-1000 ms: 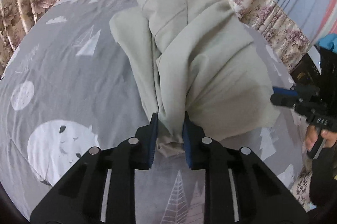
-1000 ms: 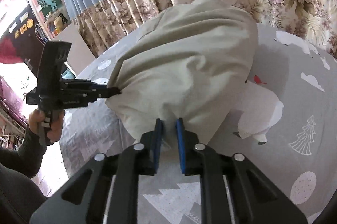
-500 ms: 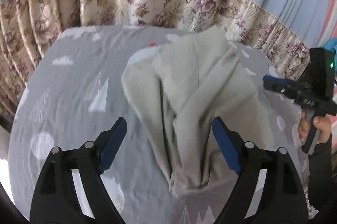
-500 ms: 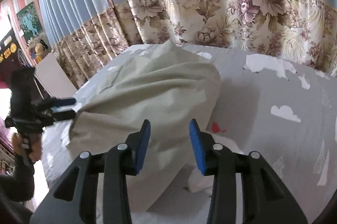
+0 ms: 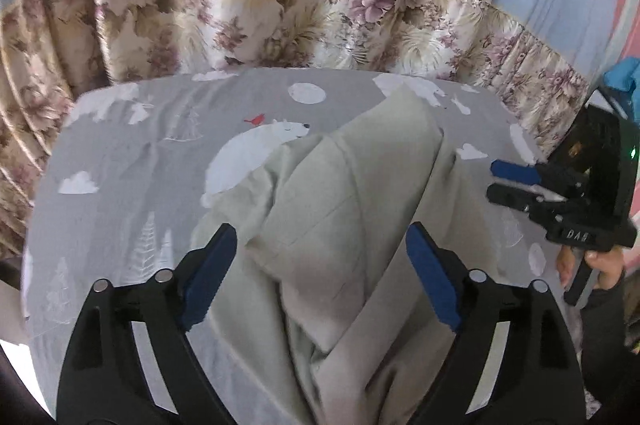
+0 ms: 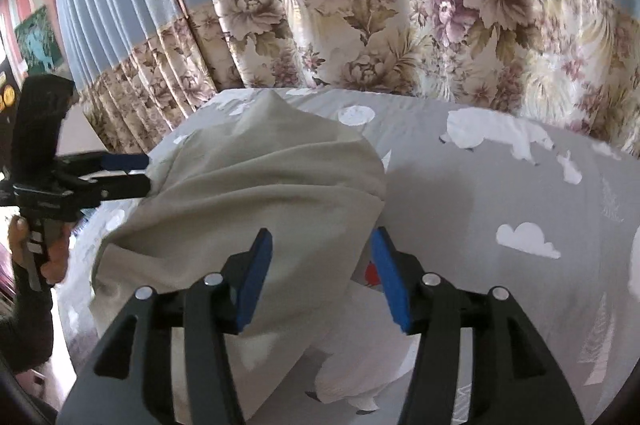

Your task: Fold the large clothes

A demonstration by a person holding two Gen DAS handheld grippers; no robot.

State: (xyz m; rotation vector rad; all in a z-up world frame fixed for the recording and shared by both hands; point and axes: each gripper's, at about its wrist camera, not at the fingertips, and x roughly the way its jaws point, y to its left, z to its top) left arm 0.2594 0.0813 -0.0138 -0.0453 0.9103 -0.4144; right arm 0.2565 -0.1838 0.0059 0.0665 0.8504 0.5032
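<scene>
**Both claws let go, next fold to be picked**

Now that both claws stand off the cloth, you do best to read the heap before reaching again. Your left claw (image 5: 318, 275) is spread wide with nothing pressed between its blue pads (image 5: 208, 275); the garment only shows in the gap behind them. Your right claw (image 6: 322, 279) has just been opening, its jaws parted about halfway, and it too grips nothing, though the cloth's edge lies under its left pad.

For a clean fold, I judge you should look for a true hem or corner, not a loose ridge, take matching points with both claws, and pull the cloth taut and flat before laying it over. A pinch into the middle of the bunch would likely only drag wrinkles along.

The garment (image 5: 352, 209) is a pale beige-green piece, soft and matte, lying on the bed (image 5: 120, 161) with its grey sheet printed with white bears, clouds and trees. It is bunched in long overlapping folds with a raised peak toward the flowered curtain (image 5: 256, 5), far from flat.
</scene>
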